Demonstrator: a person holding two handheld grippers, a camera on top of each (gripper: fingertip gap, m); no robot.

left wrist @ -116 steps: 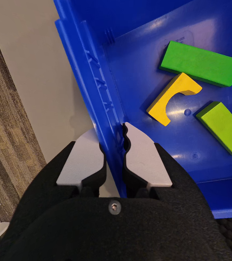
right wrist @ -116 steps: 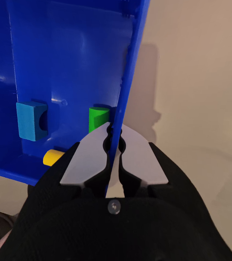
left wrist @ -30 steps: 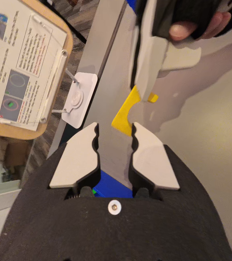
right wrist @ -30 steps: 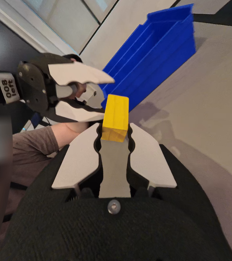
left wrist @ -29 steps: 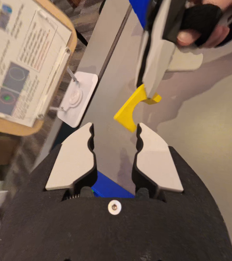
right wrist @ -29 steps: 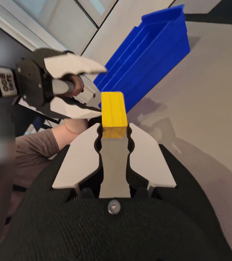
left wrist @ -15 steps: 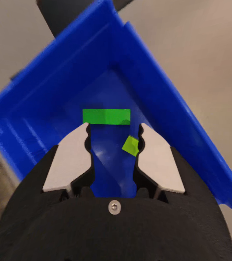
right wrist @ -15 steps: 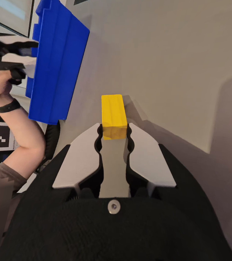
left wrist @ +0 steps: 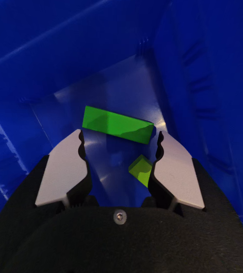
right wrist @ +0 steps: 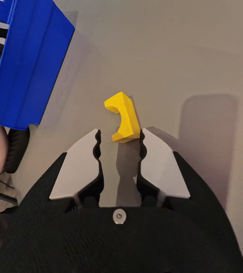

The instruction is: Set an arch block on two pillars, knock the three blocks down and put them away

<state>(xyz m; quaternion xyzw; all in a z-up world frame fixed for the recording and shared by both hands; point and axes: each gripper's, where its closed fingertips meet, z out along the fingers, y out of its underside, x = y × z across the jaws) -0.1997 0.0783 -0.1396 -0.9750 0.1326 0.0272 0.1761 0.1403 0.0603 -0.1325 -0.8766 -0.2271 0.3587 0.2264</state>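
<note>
We seem to be at a plain work station — a bare beige tabletop point(right wrist: 169, 59) carrying a blue plastic storage bin point(right wrist: 29, 66) of the parts-shelf kind, which hints at a lab or workshop. Painted toy blocks — a yellow arch block point(right wrist: 123, 118), a green block point(left wrist: 117, 128) — fit a test setup, but the room itself is out of view.

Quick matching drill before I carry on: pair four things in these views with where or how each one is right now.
Things:
1. arch block
2. dark green block
3. lime block
4. right gripper

States:
A. partly hidden behind a finger of the left gripper
B. open, empty
C. on the table, outside the bin
D. flat on the bin floor, in full view

Pairs: 1-C, 2-D, 3-A, 4-B
</note>
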